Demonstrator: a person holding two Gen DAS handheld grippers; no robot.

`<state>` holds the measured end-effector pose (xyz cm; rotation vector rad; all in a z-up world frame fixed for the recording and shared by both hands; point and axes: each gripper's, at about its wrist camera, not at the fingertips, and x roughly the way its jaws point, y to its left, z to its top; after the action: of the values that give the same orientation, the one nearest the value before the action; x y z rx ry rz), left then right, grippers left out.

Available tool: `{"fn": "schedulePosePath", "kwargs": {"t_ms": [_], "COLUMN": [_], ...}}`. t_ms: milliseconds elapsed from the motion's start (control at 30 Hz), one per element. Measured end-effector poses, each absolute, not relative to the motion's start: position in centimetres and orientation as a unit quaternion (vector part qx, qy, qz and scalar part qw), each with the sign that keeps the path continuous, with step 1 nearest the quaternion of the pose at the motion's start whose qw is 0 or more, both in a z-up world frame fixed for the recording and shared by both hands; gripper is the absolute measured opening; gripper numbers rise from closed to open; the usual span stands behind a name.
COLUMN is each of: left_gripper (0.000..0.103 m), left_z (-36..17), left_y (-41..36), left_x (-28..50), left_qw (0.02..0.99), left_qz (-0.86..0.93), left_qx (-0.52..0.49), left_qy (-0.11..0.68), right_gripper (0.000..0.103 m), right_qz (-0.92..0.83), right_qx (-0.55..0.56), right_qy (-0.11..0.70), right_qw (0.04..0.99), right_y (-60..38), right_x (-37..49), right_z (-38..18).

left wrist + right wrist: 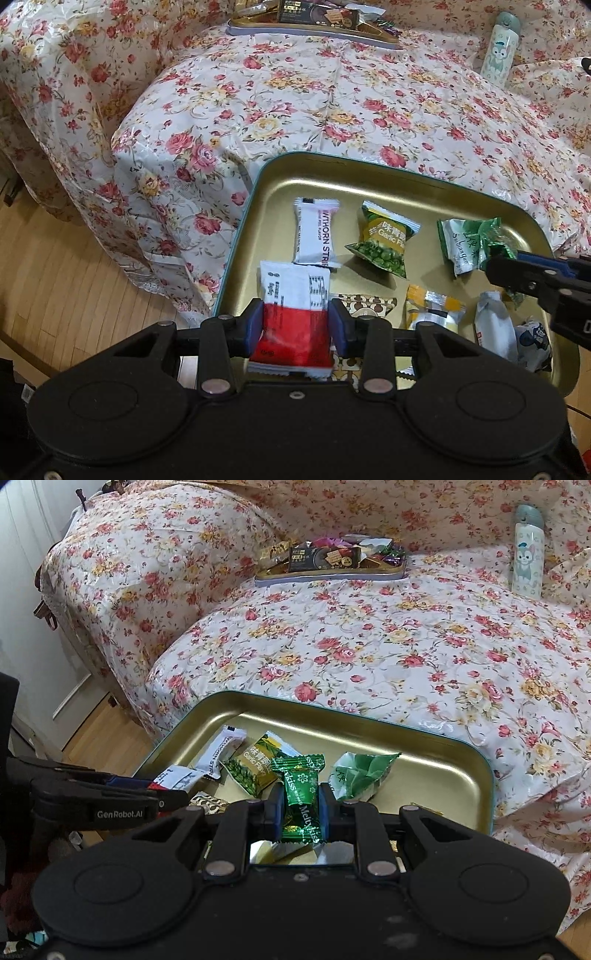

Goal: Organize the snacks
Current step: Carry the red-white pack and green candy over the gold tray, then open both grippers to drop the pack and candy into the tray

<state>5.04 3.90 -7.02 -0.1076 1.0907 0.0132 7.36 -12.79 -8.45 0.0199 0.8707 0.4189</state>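
A gold tin tray (369, 181) (424, 753) lies on the flowered cover and holds several snack packets. My left gripper (295, 323) is shut on a red and white snack packet (291, 314) and holds it over the tray's near left part. My right gripper (301, 808) is shut on a green Meltykiss candy (301, 794) above the tray's near edge; it also shows in the left wrist view (491, 264). In the tray lie a white hawthorn strip packet (314, 236), a green garlic pea packet (384, 240) and a pale green packet (360, 775).
A second tin tray (332, 576) full of mixed snacks sits far back on the cover. A white bottle with a cartoon print (527, 552) stands at the back right. The cover drops off at the left to a wooden floor (55, 266).
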Motion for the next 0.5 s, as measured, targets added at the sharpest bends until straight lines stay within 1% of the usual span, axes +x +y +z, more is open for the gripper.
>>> {"fn": "schedulePosePath", "kwargs": {"t_ms": [300, 500], "left_gripper": [0.046, 0.046], "left_z": [-7.1, -6.4], "left_y": [2.5, 2.3], "left_x": [5.8, 5.2], "left_qw": [0.855, 0.865], "left_qz": [-0.011, -0.006], "left_qx": [-0.046, -0.029], "left_qy": [0.517, 0.502], "right_gripper": [0.02, 0.02], "right_qz": [0.19, 0.189], "right_qx": [0.004, -0.005], "right_qy": [0.423, 0.426], "right_qw": [0.886, 0.885], "right_y": [-12.5, -12.0], "right_x": [8.0, 8.5], "right_z": [-9.0, -9.4]}}
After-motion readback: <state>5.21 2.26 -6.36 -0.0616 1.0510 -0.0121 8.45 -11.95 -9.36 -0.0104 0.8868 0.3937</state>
